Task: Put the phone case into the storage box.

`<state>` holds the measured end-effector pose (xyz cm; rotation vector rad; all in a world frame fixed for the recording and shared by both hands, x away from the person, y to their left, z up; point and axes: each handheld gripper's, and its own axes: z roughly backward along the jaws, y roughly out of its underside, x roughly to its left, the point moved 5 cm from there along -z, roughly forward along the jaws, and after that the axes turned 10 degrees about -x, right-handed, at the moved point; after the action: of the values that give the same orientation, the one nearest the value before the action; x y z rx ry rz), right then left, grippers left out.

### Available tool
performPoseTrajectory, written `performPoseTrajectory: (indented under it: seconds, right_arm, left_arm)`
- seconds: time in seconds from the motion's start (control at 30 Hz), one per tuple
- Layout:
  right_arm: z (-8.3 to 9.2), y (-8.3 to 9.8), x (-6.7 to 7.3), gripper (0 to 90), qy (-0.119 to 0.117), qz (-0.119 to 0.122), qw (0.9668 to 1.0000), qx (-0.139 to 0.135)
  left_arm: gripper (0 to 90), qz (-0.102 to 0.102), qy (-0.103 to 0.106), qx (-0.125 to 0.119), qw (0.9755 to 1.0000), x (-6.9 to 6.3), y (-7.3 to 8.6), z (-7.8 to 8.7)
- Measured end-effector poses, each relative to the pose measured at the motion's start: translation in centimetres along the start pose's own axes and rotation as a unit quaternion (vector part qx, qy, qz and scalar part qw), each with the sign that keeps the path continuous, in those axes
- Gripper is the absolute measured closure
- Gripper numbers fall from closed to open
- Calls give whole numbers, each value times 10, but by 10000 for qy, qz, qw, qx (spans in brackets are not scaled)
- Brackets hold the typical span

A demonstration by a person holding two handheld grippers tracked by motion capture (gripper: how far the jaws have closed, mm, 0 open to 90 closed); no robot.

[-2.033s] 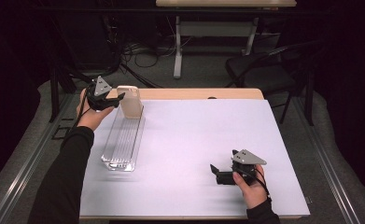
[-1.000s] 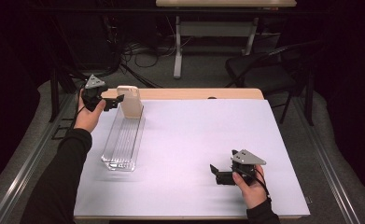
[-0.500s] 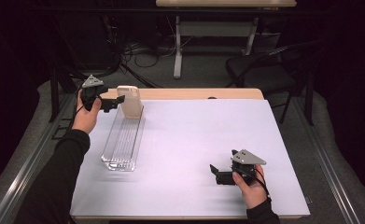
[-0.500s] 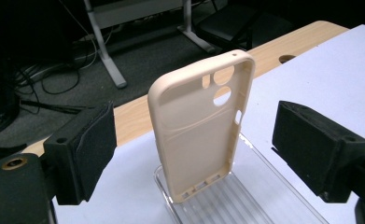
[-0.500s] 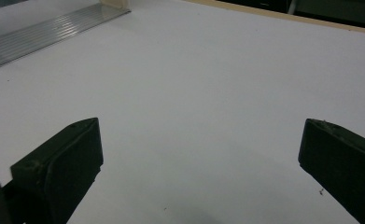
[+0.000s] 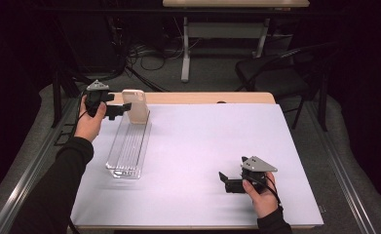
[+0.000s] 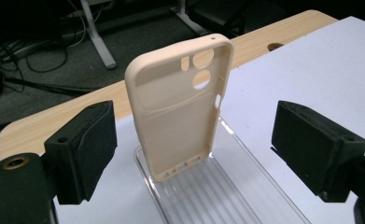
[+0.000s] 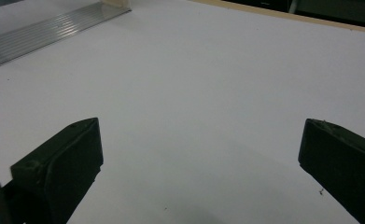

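A beige phone case (image 6: 135, 105) stands upright at the far end of a clear ribbed tray (image 6: 127, 151), its hollow inside and camera cut-outs facing my left gripper (image 7: 180, 107). My left gripper (image 6: 119, 110) hovers just left of the case, level with it. Its jaws have just been opening and stand wide; the case sits a little beyond the pads (image 7: 84, 154), untouched. My right gripper (image 6: 225, 180) rests near the table's front right, open over bare white surface (image 8: 199, 158) with nothing between its jaws.
A white sheet (image 6: 212, 146) covers the table, with a strip of wooden tabletop (image 6: 202, 97) showing along the far edge. The tray's near end (image 8: 45, 30) lies far from the right gripper. A chair (image 6: 276, 78) and cables lie on the floor beyond.
My left gripper has drawn back to the left, away from the phone case, which stays standing in the tray. The right hand has not moved.
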<state>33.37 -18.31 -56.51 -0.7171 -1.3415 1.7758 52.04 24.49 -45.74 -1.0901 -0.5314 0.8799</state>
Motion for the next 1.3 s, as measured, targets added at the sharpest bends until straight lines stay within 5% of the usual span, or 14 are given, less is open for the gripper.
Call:
performPoseTrajectory:
  seconds: [0.17,0.7,0.97,1.3]
  right_arm:
    - [0,0,0,0,-3,2,10000,2]
    - [0,-1,-1,0,-43,-31,10000,-38]
    - [1,-4,-2,0,-112,-47,9999,-40]
    - [2,-7,1,0,-184,-26,9998,-73]
  left_arm:
    - [152,93,16,48,9999,-4,-2,7]
    - [153,-68,178,-43,9998,-27,-13,32]
    - [152,-100,218,-144,9996,-46,-17,46]
    - [140,-231,557,-222,9979,-77,-15,54]
